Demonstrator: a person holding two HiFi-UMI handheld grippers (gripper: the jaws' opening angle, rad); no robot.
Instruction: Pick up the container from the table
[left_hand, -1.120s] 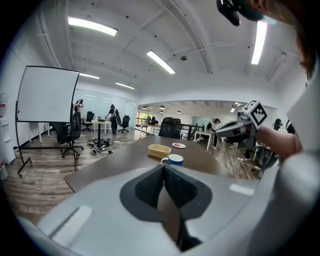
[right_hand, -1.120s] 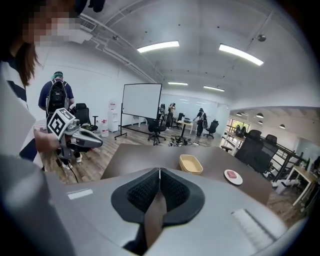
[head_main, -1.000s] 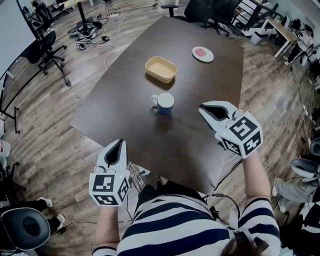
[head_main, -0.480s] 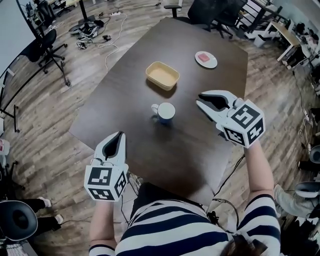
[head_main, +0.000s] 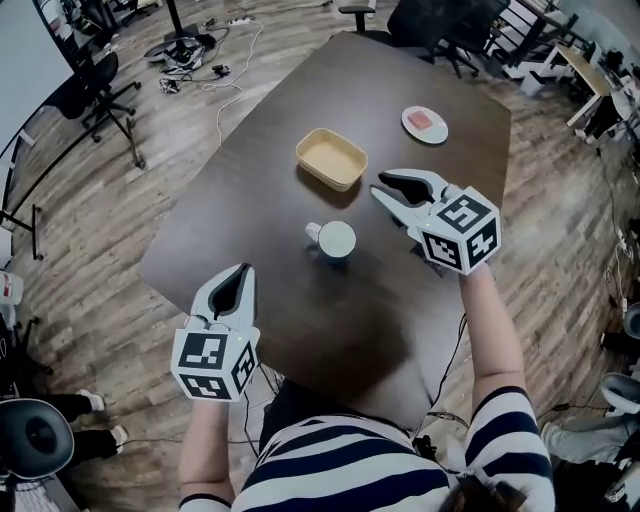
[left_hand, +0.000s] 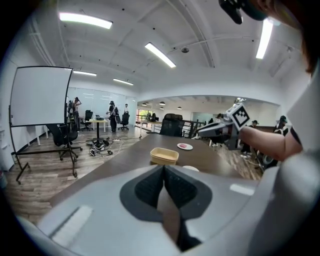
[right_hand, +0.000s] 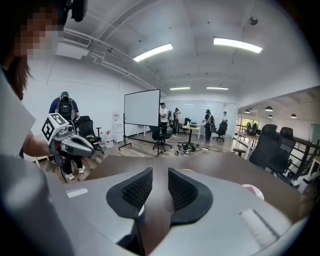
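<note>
A large dark brown table (head_main: 300, 310) fills the middle of the head view, on a wood-plank floor. A person in a striped top stands at its near edge, holding a two-jaw gripper in each hand.

The right gripper (head_main: 378, 184) hovers above the table, right of centre, with its tips pointing towards the far left. Its jaws stand clearly apart and have just been opening. In the right gripper view (right_hand: 160, 172) only bare table top shows between the ribbed pads. They press on nothing.

The left gripper (head_main: 240, 272) is held at the table's near left edge. Its jaws are together, pads meeting along a thin seam in the left gripper view (left_hand: 164, 167), with nothing gripped.

The container (head_main: 331, 158), a shallow beige rectangular tray, sits upright on the far half of the table. It is near the right gripper's tips but untouched, and well apart from the left gripper.

A white mug (head_main: 335, 240) stands between the container and the person, just left of the right gripper.

A small round plate (head_main: 425, 123) carrying something pink lies near the table's far right edge.
</note>
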